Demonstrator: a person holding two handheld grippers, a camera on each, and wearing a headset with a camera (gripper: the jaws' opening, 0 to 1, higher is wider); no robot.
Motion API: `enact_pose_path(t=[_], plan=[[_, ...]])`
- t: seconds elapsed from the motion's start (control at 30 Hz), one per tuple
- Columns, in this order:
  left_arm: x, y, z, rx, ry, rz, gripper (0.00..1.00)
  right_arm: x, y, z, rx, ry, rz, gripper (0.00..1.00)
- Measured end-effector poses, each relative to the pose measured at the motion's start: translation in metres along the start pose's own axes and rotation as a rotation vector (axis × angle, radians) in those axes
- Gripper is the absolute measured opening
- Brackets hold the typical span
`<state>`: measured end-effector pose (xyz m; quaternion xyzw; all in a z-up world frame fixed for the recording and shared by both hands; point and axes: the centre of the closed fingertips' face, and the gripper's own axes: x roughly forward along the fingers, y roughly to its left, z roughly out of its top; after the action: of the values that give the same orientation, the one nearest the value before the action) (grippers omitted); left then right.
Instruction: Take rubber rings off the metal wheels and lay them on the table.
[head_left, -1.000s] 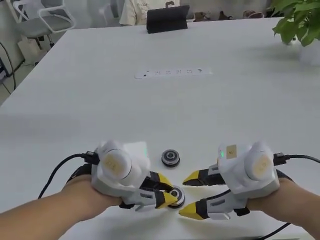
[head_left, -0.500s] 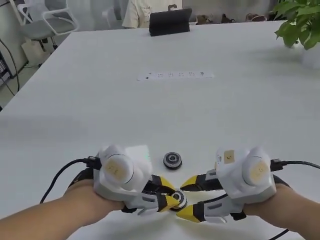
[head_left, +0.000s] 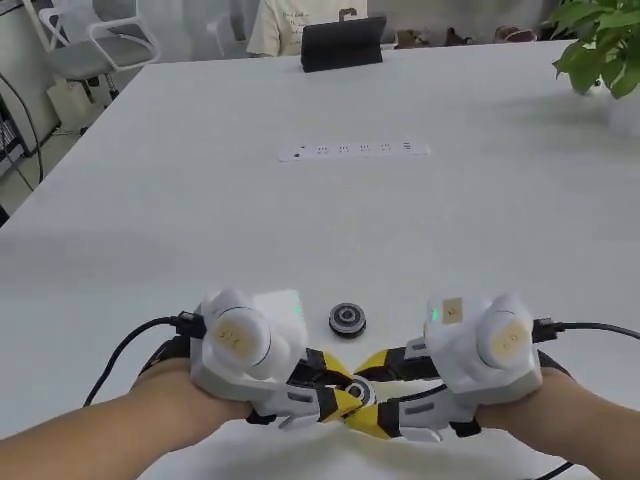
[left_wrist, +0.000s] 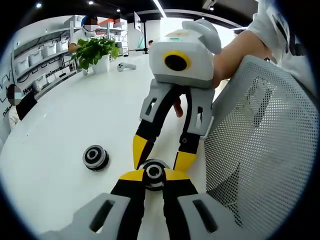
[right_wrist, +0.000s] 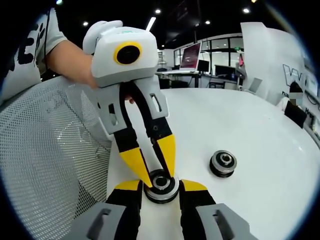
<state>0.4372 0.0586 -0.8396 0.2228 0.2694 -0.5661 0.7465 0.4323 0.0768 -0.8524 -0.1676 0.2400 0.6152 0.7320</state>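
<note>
Head view is showing both tools meeting low near the front edge of the table (head_left: 330, 220). Coming in from 9 o'clock, the left hand-held gripper (head_left: 338, 396) is clamping one metal wheel (head_left: 355, 392) between its yellow tips, presenting the rim so the other tool can reach it. Left gripper view is bearing this out: its own jaws are pressing that wheel from both sides. Coming in from 3 o'clock, the right hand-held gripper (head_left: 370, 402) is bracketing the same wheel. In right gripper view its tips are lying against the black rubber ring (right_wrist: 160, 198), though I cannot tell whether they are squeezing it yet. This opposed hold is probably meant to brace the wheel while the ring is being peeled away. Just beyond, at 12 o'clock, a second wheel (head_left: 346, 319) is lying flat on the table with its ring on, apparently waiting its turn.
</note>
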Motion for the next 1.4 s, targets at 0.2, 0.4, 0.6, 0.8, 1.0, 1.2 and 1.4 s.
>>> enact_pose_path(t=[0.2, 0.4, 0.6, 0.8, 1.0, 1.2, 1.4], plan=[[0.0, 0.0, 0.0, -0.002, -0.003, 0.0, 0.07, -0.002, 0.0, -0.001, 0.005, -0.005, -0.008, 0.26], [0.0, 0.0, 0.0, -0.005, -0.005, 0.004, 0.07, -0.007, 0.0, -0.004, 0.001, -0.006, -0.018, 0.25], [0.0, 0.0, 0.0, -0.007, -0.006, 0.006, 0.07, -0.01, -0.001, -0.007, -0.011, 0.007, -0.029, 0.23], [0.0, 0.0, 0.0, -0.008, -0.007, 0.009, 0.07, -0.013, 0.0, -0.008, -0.018, 0.017, -0.038, 0.21], [0.0, 0.001, 0.0, -0.01, -0.011, 0.009, 0.07, -0.015, -0.001, -0.01, -0.023, 0.031, -0.045, 0.2], [0.0, 0.001, 0.0, -0.014, -0.017, 0.008, 0.07, -0.016, -0.001, -0.011, -0.004, 0.037, -0.049, 0.18], [0.0, 0.0, 0.001, -0.014, -0.017, 0.009, 0.07, -0.016, -0.001, -0.012, 0.017, 0.033, -0.047, 0.18]])
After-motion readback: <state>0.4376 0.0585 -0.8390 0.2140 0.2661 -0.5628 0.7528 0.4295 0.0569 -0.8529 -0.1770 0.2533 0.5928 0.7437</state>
